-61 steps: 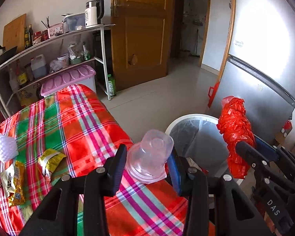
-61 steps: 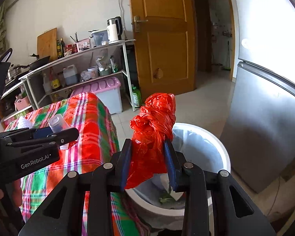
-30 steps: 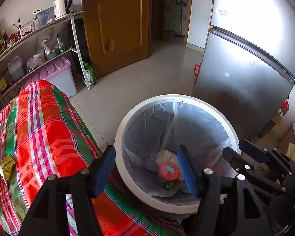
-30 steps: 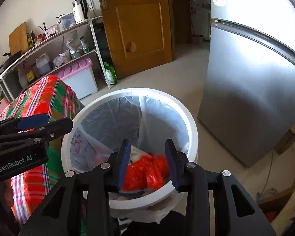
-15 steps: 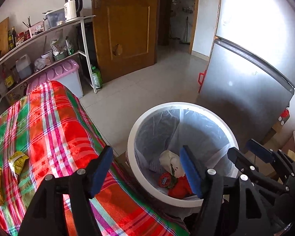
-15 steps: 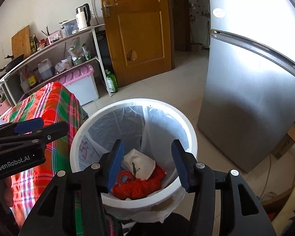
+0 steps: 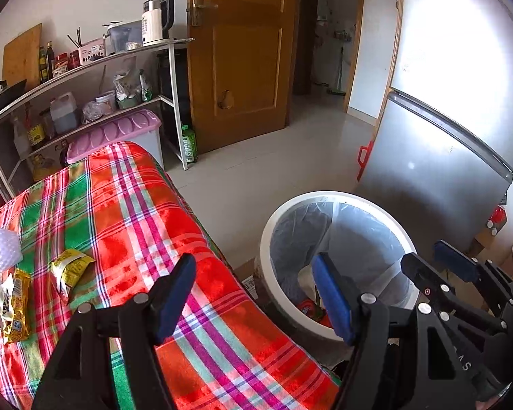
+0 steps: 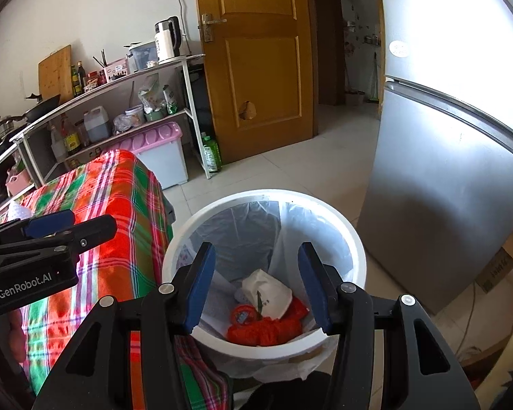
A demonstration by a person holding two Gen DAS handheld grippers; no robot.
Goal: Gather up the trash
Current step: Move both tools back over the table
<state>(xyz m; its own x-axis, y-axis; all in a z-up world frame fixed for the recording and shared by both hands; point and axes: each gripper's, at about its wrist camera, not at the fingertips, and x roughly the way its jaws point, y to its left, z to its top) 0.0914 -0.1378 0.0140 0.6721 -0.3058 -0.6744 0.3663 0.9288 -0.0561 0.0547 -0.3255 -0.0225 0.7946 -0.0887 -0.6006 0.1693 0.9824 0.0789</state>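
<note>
The left gripper (image 8: 68,227) has "GenRobot.AI" on its side in white letters. Its fingers (image 7: 172,294) are wide apart with nothing between them. The right gripper (image 8: 254,282) is above the white bin (image 8: 354,239), and its fingers (image 8: 200,282) are apart and hold nothing too. In the bin lie a crumpled red bag (image 8: 270,331) and a white wrapper (image 8: 266,294). Two yellow snack packets (image 7: 68,268) and a white foam piece (image 7: 3,247) lie on the bench with the checked cloth (image 7: 126,212).
</note>
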